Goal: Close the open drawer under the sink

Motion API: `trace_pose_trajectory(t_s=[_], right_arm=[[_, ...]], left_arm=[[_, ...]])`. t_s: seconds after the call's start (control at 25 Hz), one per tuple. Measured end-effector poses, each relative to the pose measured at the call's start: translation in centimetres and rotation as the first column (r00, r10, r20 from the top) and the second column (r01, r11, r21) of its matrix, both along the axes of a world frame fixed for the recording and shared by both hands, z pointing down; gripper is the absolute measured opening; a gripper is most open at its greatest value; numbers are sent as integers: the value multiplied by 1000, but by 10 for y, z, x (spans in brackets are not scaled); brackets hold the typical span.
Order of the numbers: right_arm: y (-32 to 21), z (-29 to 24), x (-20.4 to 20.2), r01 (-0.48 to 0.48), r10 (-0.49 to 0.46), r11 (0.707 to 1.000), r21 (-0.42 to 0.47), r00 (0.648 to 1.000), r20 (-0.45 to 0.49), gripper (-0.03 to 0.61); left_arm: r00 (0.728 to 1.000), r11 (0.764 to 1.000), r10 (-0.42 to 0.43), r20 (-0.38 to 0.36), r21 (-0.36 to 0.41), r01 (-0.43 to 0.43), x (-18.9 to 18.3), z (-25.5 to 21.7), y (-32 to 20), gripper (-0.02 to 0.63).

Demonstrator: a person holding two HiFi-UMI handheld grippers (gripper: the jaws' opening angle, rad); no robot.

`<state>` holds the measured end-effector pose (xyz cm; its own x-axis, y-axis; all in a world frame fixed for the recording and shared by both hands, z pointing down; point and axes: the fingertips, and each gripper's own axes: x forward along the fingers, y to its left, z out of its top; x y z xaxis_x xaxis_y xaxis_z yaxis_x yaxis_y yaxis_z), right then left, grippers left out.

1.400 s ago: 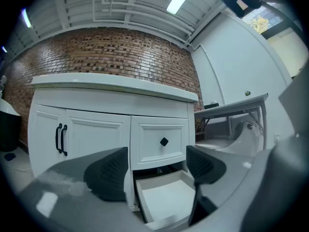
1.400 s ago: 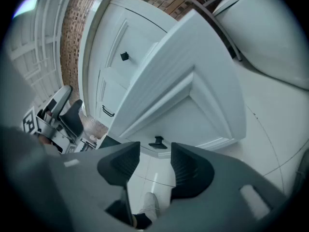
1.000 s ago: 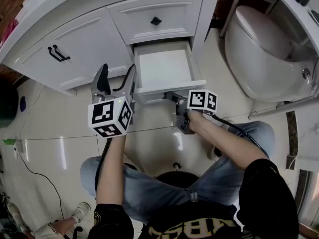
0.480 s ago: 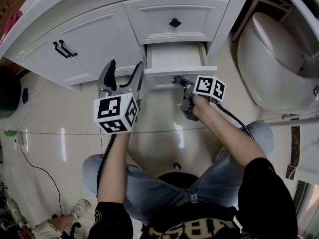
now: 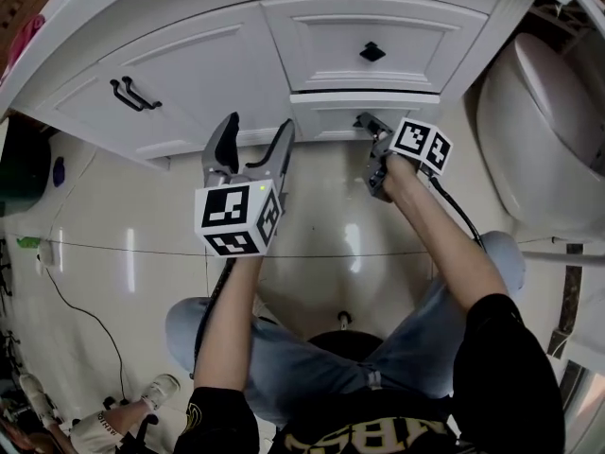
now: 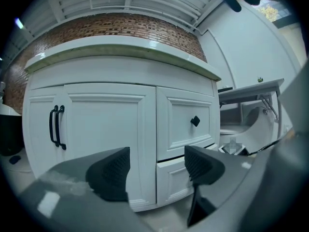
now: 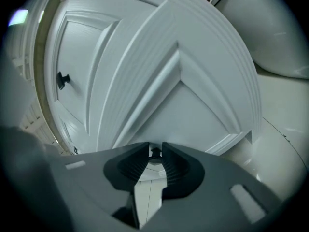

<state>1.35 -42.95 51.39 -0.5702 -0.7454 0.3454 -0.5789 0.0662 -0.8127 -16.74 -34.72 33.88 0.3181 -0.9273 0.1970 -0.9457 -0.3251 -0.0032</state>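
Nearest, the person crouched on the tiled floor (image 5: 123, 244) with both forearms reaching toward the vanity. The left hand-held gripper (image 5: 253, 135) hung just short of the cabinet face, jaws wide apart with nothing between them. It looked parked out of the way, since the job only needed one hand. The right hand-held gripper (image 5: 367, 123) did the work, jaws pinched almost together on the small dark drawer knob (image 7: 155, 152). It met the front roughly square, which I'd read as keeping the push in line with the slides so the box wouldn't rack. The lower drawer (image 5: 331, 121) sat under the upper drawer (image 5: 372, 52), its front about level with the cabinet face. A thin dark seam ran along its top edge, so I couldn't tell if it was fully seated. I judged the task nearly done: a last bit of push, then release the knob. Further left, the double doors with paired black handles (image 5: 135, 94) were shut. The toilet (image 5: 539, 149) stood off to the right, clear of the arm.
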Motion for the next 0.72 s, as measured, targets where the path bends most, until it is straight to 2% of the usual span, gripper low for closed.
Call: trace_pose_trajectory(t_s=[0.16, 0.32, 0.48, 0.56, 0.72], right_arm=[[-18, -4, 0, -26, 26, 1000, 6, 1000, -14, 89], [-19, -2, -2, 39, -40, 999, -31, 999, -34, 89], [-18, -5, -1, 60, -60, 998, -20, 997, -42, 82], [-7, -11, 0, 71, -68, 997, 26, 991, -117, 78], [31, -25, 1, 131, -91, 986, 103, 942, -324, 78]], left_arm=[[1000, 1000, 14, -7, -20, -14, 5, 6, -5, 354], [999, 999, 43, 29, -17, -42, 13, 10, -3, 354], [999, 999, 39, 14, -23, -38, 17, 6, 1, 354], [999, 999, 49, 13, -9, -49, 23, -2, 8, 354], [997, 997, 71, 44, 36, -72, 33, -22, 30, 354]])
